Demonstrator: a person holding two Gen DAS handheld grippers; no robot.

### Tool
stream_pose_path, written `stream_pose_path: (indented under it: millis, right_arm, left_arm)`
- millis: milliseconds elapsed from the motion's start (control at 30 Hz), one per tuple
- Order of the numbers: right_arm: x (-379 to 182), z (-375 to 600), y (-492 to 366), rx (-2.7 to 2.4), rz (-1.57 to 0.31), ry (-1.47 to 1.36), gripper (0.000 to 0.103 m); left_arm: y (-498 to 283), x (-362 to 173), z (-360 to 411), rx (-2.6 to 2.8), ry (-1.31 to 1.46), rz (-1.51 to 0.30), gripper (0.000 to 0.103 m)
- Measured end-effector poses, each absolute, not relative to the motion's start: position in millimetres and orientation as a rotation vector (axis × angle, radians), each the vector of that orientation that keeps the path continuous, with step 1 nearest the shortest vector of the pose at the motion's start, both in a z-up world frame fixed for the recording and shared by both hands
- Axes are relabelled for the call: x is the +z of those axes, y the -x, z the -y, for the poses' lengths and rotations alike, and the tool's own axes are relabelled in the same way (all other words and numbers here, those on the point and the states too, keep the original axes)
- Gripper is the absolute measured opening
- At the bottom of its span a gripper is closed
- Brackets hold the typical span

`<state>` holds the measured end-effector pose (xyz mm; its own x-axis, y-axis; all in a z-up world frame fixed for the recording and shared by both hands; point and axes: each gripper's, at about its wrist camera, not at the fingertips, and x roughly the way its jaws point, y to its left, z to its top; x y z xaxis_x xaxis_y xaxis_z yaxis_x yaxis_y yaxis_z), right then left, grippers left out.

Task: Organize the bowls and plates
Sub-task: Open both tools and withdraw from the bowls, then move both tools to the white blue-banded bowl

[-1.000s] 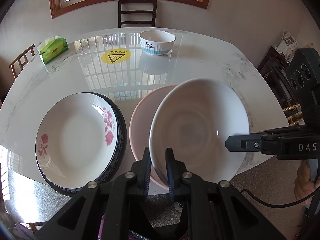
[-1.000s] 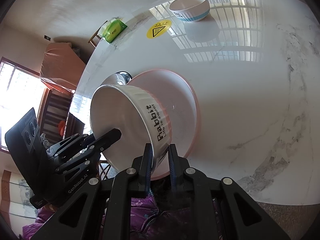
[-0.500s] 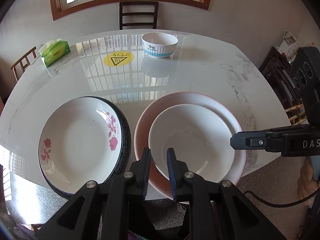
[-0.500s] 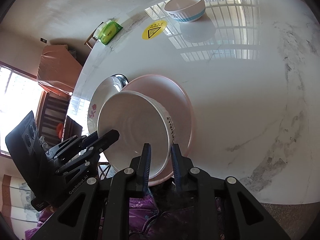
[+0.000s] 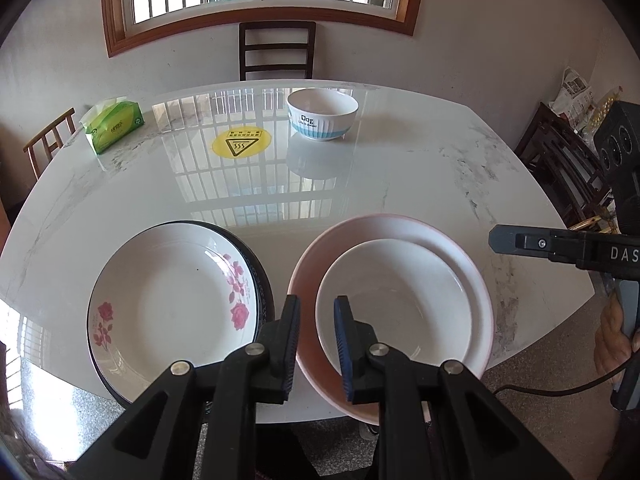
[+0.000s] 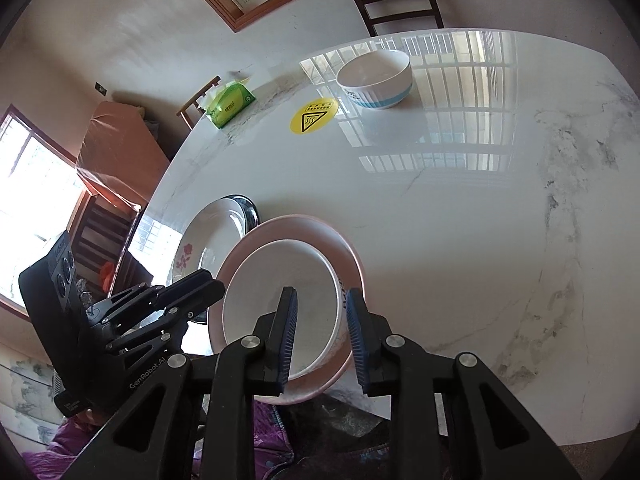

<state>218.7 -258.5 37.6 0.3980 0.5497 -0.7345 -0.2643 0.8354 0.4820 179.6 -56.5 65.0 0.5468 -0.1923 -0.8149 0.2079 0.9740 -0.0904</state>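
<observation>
A white ribbed bowl [image 5: 400, 304] rests inside a larger pink bowl [image 5: 384, 228] at the table's near edge; both also show in the right wrist view, white bowl [image 6: 276, 280], pink bowl [image 6: 344, 248]. My left gripper [image 5: 316, 336] is open, its jaws astride the pink bowl's near rim. My right gripper [image 6: 320, 320] is open, its jaws astride the white bowl's right rim. A rose-patterned plate [image 5: 172, 304] lies on a dark-rimmed plate [image 5: 262, 280] to the left. A white bowl with a blue band [image 5: 322, 114] stands far back.
A green tissue pack [image 5: 114, 122] sits at the far left of the white marble table [image 5: 400, 176]. A yellow warning sticker [image 5: 240, 142] lies near the far bowl. A dark chair [image 5: 276, 50] stands behind the table; a shelf [image 5: 560, 160] stands at right.
The white bowl was lowered from a tilted hold into the pink bowl and now lies flat. Both grippers have opened and let go of the rims.
</observation>
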Motion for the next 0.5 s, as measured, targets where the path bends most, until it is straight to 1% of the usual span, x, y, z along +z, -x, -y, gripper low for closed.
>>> stream_pose_path:
  millis: [233,500]
  right_arm:
    - [30.3,297.5,-229.6,0.433,-0.927,-0.263,0.027]
    - [5.0,326.2,-259.8,0.349,-0.86,-0.237,0.027]
  left_arm:
    - [-200.2,76.0,45.2,-0.227,0.012,-0.912,0.018]
    - [-252.8,72.1,39.9,-0.23,-0.016,-0.866,0.018]
